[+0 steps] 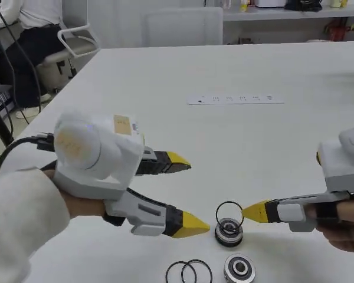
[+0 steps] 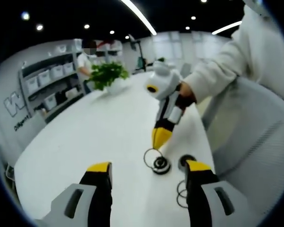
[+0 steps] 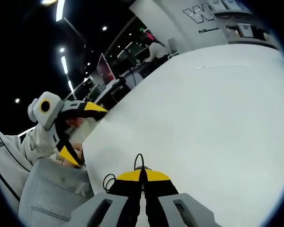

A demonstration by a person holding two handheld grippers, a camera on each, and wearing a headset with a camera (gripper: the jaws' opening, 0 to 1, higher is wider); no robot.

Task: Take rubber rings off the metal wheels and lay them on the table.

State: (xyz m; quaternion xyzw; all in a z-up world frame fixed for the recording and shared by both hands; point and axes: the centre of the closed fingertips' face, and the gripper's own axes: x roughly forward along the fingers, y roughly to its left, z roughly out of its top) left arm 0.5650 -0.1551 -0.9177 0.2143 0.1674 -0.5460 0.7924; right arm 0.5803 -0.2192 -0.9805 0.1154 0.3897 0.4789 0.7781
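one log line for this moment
right gripper: shut on rubber ring at wheel | left gripper: open | two rings on table

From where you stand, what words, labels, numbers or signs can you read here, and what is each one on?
"W": big letter on the wall, seen again in the right gripper view.
Smaller wording below that letter: too blurred to read.
White strip on the table: marks too small to read.
Sticker on the left hand-held gripper: blurred, unreadable.
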